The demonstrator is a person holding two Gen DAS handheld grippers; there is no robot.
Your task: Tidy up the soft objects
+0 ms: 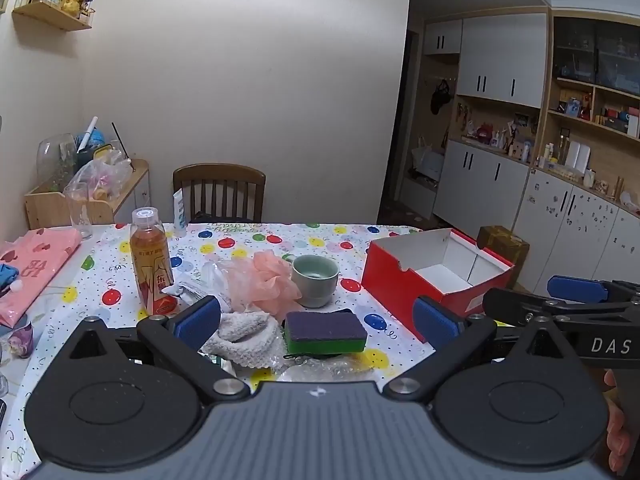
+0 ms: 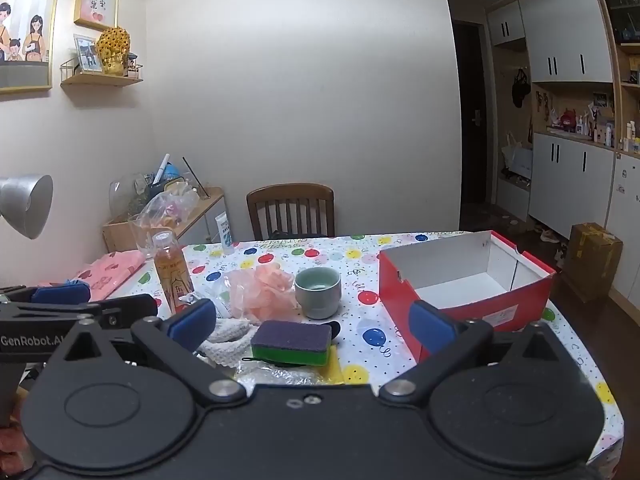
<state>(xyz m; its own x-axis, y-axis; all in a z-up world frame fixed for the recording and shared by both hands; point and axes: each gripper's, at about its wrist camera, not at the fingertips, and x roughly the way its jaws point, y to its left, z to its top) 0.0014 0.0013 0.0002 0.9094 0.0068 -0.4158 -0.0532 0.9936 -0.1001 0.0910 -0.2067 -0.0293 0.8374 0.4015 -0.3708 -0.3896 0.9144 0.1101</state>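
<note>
A purple-and-green sponge (image 1: 326,332) (image 2: 293,342) lies on the balloon-print tablecloth, near the front. A white knitted cloth (image 1: 244,338) (image 2: 224,340) lies to its left, and a pink mesh bath puff (image 1: 266,280) (image 2: 266,288) lies behind it. A red box (image 1: 436,280) (image 2: 468,288) with a white inside stands open at the right. My left gripper (image 1: 318,318) is open and empty, hovering over the sponge and cloth. My right gripper (image 2: 312,324) is open and empty above the sponge. Each gripper shows at the edge of the other's view.
A green ceramic cup (image 1: 315,285) (image 2: 318,291) stands behind the sponge. An orange drink bottle (image 1: 151,260) (image 2: 172,272) stands at the left. Folded pink fabric (image 1: 30,268) lies at far left. A wooden chair (image 1: 219,191) stands beyond the table. Crumpled clear plastic (image 2: 276,374) lies at the front.
</note>
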